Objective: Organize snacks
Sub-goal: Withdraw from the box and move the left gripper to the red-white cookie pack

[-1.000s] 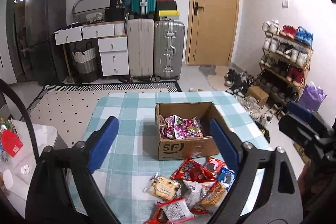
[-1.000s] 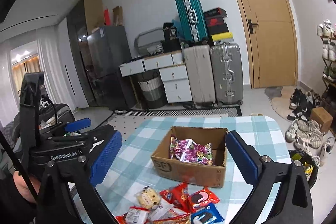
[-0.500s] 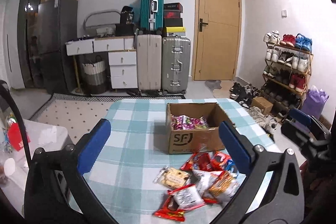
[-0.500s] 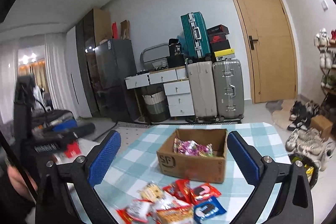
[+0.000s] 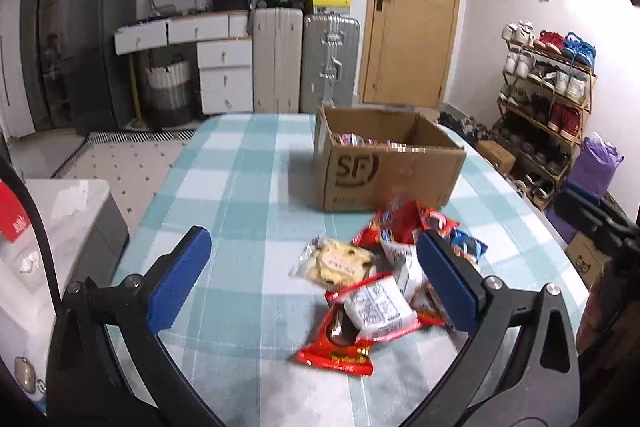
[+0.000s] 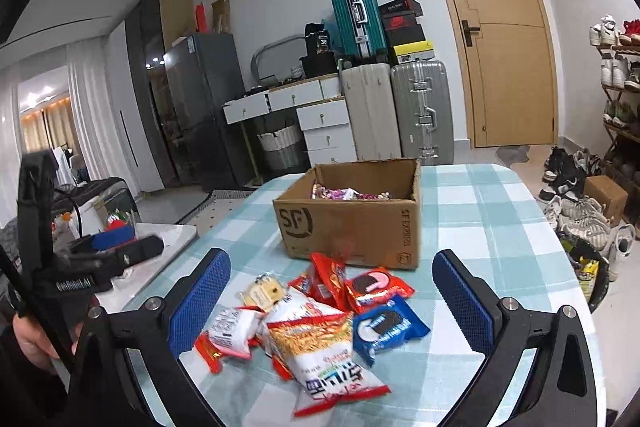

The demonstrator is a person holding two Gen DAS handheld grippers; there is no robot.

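While both grippers hang over the checked tablecloth [image 5: 248, 187], the left gripper [image 5: 316, 279] and right gripper [image 6: 332, 299] stand spread wide, gripping nothing. Snack packets [image 6: 320, 323] lie heaped just before the SF cardboard box [image 6: 352, 227], which holds purple-wrapped sweets [image 6: 340, 194].

We read "SF" on the cardboard box [image 5: 388, 167] front, "SF EXPRESS" on its side. Left of the box, "GenRobot.AI" marks the left gripper [image 6: 116, 247].
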